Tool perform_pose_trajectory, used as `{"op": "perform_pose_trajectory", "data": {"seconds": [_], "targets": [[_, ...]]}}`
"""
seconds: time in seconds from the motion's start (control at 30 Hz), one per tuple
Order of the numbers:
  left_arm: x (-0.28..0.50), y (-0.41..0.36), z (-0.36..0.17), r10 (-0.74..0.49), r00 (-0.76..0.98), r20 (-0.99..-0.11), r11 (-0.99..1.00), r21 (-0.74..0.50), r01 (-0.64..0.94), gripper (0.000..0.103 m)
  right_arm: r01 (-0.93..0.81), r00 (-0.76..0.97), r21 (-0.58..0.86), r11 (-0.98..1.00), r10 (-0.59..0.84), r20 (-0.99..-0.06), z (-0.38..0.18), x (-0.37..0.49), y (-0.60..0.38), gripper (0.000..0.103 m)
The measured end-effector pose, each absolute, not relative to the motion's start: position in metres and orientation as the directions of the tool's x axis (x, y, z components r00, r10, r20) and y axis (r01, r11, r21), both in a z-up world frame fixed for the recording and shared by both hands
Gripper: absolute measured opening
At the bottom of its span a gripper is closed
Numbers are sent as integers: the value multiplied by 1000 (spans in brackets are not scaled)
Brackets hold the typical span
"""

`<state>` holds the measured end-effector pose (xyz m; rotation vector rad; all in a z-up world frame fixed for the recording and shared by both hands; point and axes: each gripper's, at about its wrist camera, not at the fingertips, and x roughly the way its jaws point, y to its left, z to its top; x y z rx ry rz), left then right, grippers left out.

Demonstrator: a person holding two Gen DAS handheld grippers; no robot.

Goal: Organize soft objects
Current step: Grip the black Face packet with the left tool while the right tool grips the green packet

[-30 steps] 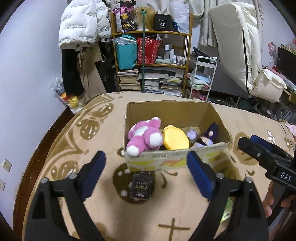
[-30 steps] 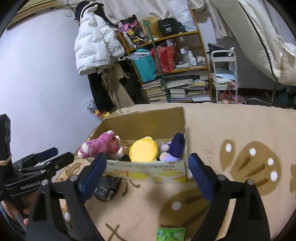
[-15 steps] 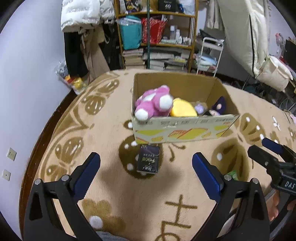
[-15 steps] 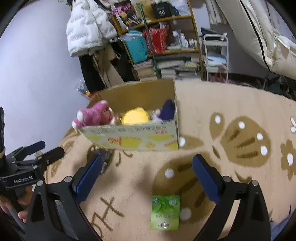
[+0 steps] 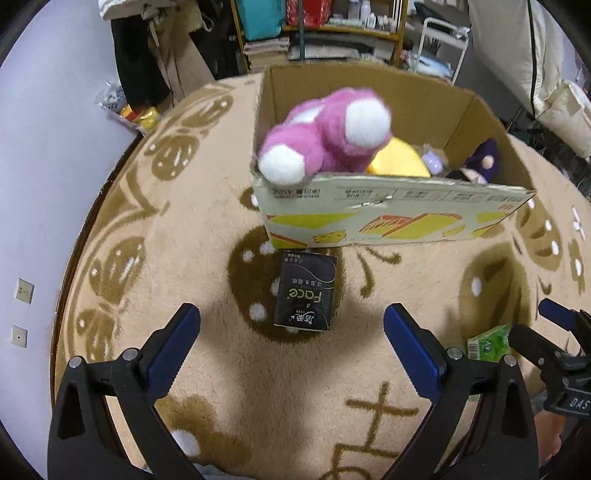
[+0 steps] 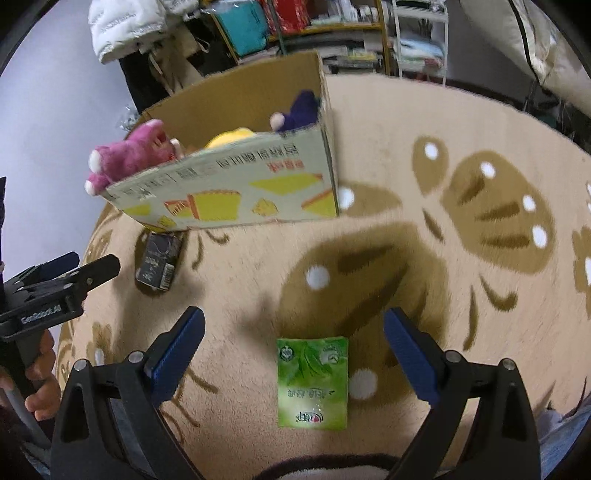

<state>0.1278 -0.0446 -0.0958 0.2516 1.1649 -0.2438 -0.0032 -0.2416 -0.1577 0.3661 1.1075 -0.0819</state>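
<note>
A cardboard box [image 5: 391, 218] stands on the patterned rug and holds a pink plush bear [image 5: 328, 136], a yellow plush [image 5: 399, 162] and a purple plush [image 5: 484, 162]. A black tissue pack [image 5: 306, 291] lies just in front of the box; my left gripper [image 5: 291, 343] is open above and in front of it. A green tissue pack [image 6: 313, 382] lies on the rug between the open fingers of my right gripper [image 6: 293, 350]. The box [image 6: 236, 188], bear [image 6: 129, 155] and black pack [image 6: 159, 260] also show in the right wrist view.
The beige rug [image 5: 184, 236] with brown patterns ends at a dark floor strip along the wall on the left. Shelves [image 5: 332, 26] with books and bags, hanging coats and a folded mattress [image 5: 532, 55] stand behind the box. The green pack [image 5: 487, 341] shows beside the right gripper.
Both grippers have tilted downward and dropped toward the rug. The black pack now sits ahead of the left fingers and the green pack between the right fingers. Both stay open.
</note>
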Motion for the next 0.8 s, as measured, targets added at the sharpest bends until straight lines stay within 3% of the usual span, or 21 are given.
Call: {"op": "perform_pose_trajectory", "data": {"seconds": [0.3,0.53,0.6,0.7,0.8], "targets": [[144,-56,-132,-6,282,-959,935,95,342,99,298,333,291,909,187,-924,-191,-4,-250,101],[158,-64,-156,31,222,-975,930,109,350,98,244,212,273,930,223,-951,-215,0,-235,79],[159,-65,-162,39,212,-976,928,114,353,96,229,188,248,941,207,-960,-220,1,-230,64],[161,-68,-169,38,192,-981,927,106,359,80,226,185,242,944,202,-962,-223,3,-229,59],[163,-69,-173,25,191,-981,930,93,355,78,233,194,251,939,208,-959,-224,3,-232,58]]}}
